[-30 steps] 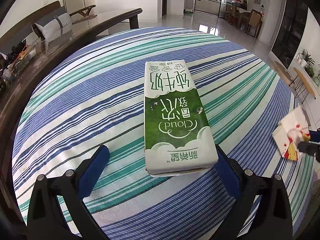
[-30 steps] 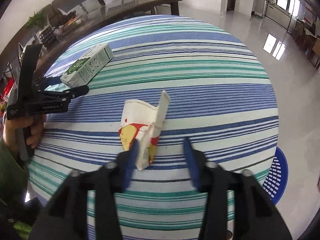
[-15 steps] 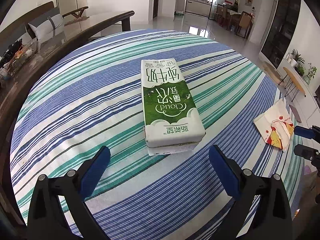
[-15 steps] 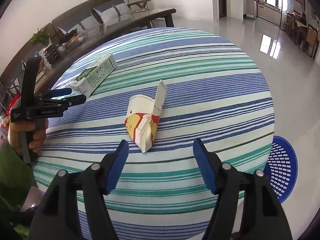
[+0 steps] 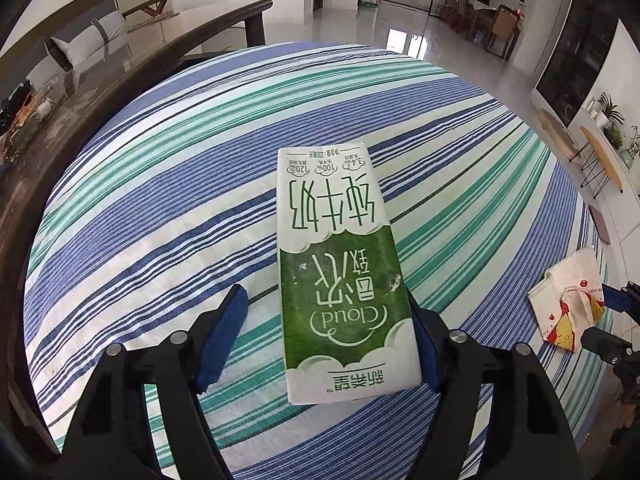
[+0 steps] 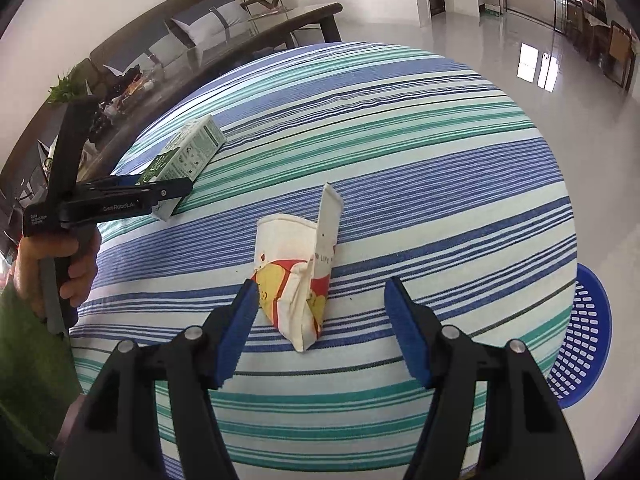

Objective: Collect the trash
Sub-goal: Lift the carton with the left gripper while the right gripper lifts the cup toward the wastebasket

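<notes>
Your left hand-held gripper (image 5: 326, 336) is down over the near end of the green-and-white milk carton (image 5: 340, 268), which lies flat on the striped cloth of the counter (image 5: 160, 208), about midway across it toward your side. The jaws are closing with the carton between them: the right pad sits at the carton's side edge, though whether it touches cannot be told, while the left pad (image 5: 222, 340) stands clear of it with cloth showing in the gap, so the carton is not clamped. From the right wrist view the same gripper (image 6: 160, 194) reaches the carton (image 6: 188, 152) near the counter's left edge, with your hand (image 6: 60, 268) wrapped round its grip.

Your right hand-held gripper (image 6: 320, 332) is also closing, straddling the narrow near end of the crumpled paper cup (image 6: 296, 276), which lies on its side toward the near middle of the counter, a torn flap sticking up at its far rim. The left pad (image 6: 236, 336) is just beside the cup, the other well off, so nothing is gripped. A blue perforated basket (image 6: 580, 340) sits on the floor beyond the counter's right edge.
</notes>
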`<state>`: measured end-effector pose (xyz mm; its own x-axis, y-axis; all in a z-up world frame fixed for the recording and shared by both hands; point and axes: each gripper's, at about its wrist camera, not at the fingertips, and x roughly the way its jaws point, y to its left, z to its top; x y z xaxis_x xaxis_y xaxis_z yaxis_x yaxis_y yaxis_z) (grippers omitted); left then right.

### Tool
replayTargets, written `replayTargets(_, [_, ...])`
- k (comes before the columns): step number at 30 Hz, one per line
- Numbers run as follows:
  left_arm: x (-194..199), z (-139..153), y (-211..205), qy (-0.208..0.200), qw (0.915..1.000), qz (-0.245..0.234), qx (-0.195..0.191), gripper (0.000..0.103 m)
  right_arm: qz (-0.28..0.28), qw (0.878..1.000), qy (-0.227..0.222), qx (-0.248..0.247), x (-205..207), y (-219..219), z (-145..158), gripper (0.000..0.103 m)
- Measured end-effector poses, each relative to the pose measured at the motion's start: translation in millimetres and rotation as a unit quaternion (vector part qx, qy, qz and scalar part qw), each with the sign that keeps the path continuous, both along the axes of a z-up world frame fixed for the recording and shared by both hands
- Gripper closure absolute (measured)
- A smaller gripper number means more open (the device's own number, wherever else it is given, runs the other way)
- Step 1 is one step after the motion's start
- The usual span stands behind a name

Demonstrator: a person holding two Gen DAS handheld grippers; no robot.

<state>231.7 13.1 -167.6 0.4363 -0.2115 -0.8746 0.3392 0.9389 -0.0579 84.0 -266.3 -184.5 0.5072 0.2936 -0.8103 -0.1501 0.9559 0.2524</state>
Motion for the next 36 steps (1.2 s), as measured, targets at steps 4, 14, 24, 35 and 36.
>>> replayTargets(4, [-3.8, 2.6, -4.0, -0.007, 0.9999, -0.013, 0.001, 0.055, -0.007, 1.0, 0.011, 0.013, 7.3, -3.9, -4.3, 0.093])
replayTargets(14, [-53.8, 38.8, -27.8, -0.062, 0.9972, -0.04, -0.007, 0.057, -0.026, 0.999, -0.024, 0.015, -20.2, -23.9, 18.2, 0.093])
replayTargets(24, [-97.5, 72.0, -71.7, -0.107, 0.9918, -0.069, -0.004, 0.057, -0.037, 0.998, -0.039, 0.011, -40.9, -43.9, 31.0, 0.093])
replayTargets(35, [-116.1, 92.5, -108.8, -0.129, 0.9866, -0.099, -0.005, 0.057, -0.062, 0.996, -0.059, 0.026, -64.0, -76.0, 41.0, 0.093])
replayTargets(36, [-118.9, 93.3, -115.0, -0.122, 0.9866, -0.107, -0.015, 0.057, -0.069, 0.995, -0.062, 0.024, -68.3, -84.3, 42.4, 0.093])
